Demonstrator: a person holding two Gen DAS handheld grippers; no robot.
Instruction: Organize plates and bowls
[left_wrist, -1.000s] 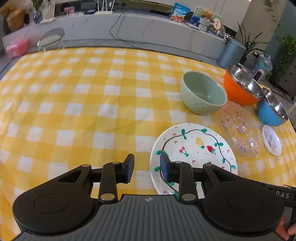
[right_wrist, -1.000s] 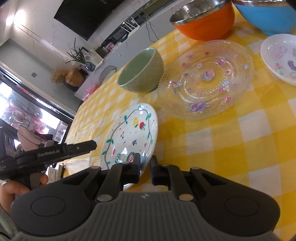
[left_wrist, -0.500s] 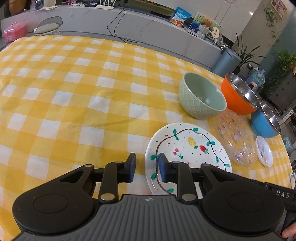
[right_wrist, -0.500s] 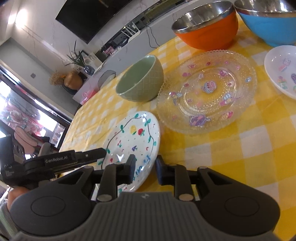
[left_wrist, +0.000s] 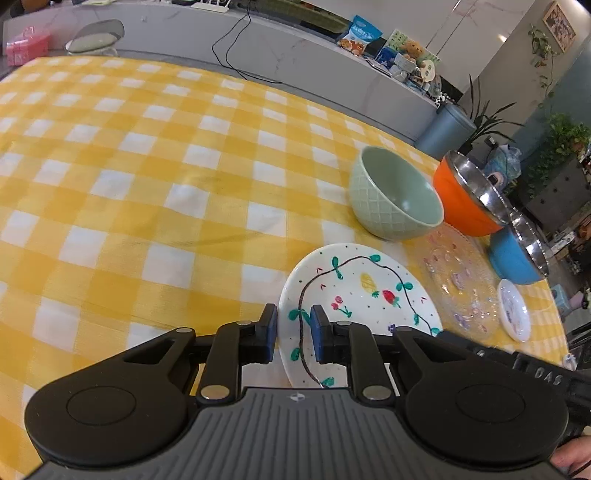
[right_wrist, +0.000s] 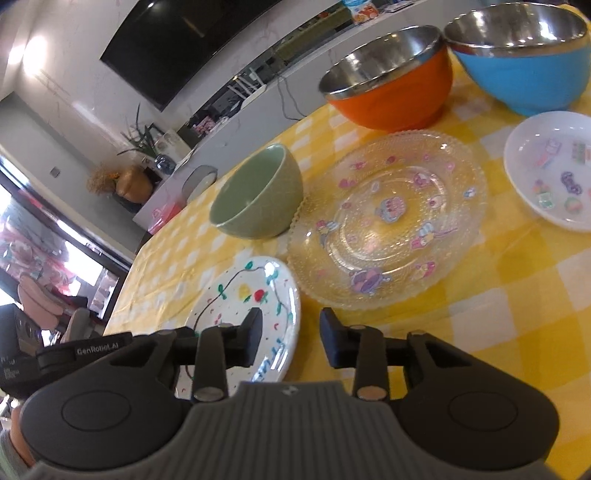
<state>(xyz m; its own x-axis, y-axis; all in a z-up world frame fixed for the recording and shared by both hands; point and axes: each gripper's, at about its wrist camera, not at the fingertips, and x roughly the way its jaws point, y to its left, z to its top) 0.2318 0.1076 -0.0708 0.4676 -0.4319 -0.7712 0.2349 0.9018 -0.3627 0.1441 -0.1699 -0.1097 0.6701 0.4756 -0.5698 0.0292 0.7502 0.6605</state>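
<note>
A white hand-painted plate (left_wrist: 364, 295) (right_wrist: 251, 306) lies on the yellow checked cloth. My left gripper (left_wrist: 293, 334) is open, its fingers standing either side of the plate's near left rim. My right gripper (right_wrist: 290, 334) is open and empty at the plate's right edge. Beyond lie a green bowl (left_wrist: 395, 195) (right_wrist: 258, 199), a clear glass plate (left_wrist: 460, 280) (right_wrist: 388, 221), an orange bowl (left_wrist: 467, 195) (right_wrist: 391, 77), a blue bowl (left_wrist: 515, 251) (right_wrist: 521, 55) and a small white dish (left_wrist: 513, 310) (right_wrist: 550, 166).
The checked tablecloth (left_wrist: 147, 184) stretches wide to the left. A grey counter (left_wrist: 258, 48) with packets and cables runs behind the table. A bin (left_wrist: 445, 129) and plants stand past the far right corner.
My right gripper opened from nearly shut to wide and rose a little. My left gripper drew back slightly and shifted so the plate's rim now lies between its fingers.
</note>
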